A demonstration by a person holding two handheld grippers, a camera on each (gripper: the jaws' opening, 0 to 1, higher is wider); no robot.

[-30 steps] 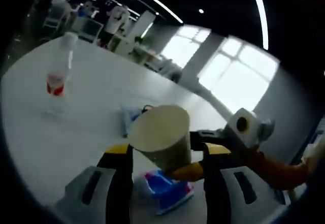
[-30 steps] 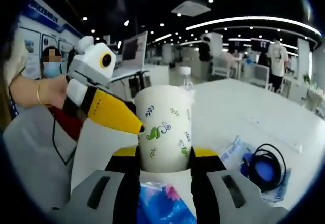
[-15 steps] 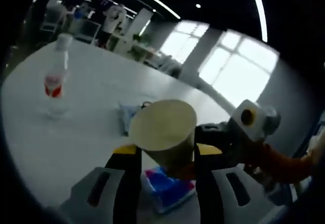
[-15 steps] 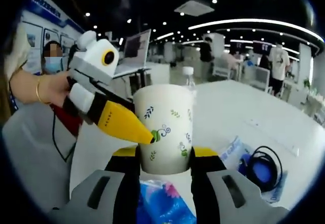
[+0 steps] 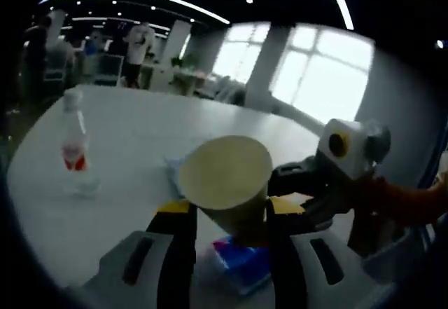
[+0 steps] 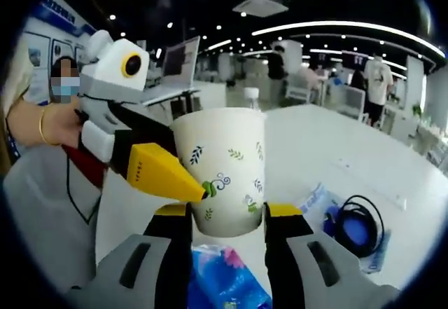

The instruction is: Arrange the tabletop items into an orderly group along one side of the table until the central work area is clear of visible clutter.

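A white paper cup [image 6: 224, 169] with leaf prints stands slightly tilted between the jaws of my right gripper [image 6: 225, 214], which is shut on its base. From the left, my left gripper's yellow finger [image 6: 162, 172] presses on the cup's side. In the left gripper view the cup [image 5: 225, 179] shows a cream round end, and my left gripper [image 5: 225, 211] is shut on it. The right gripper's dark fingers [image 5: 297, 183] reach the cup from the right. Under it lies a blue packet [image 6: 224, 281] [image 5: 241, 260].
A water bottle [image 5: 73, 144] with a red label stands far left on the white table [image 5: 126, 127]. A clear bag with a coiled black cable [image 6: 353, 228] lies to the right. A hand [image 6: 42, 123] holds the left gripper. People and desks fill the background.
The left gripper's jaws have narrowed onto the cup. Its yellow finger has slid further across the cup's side, and the cup now tilts a little. The right gripper keeps its hold.
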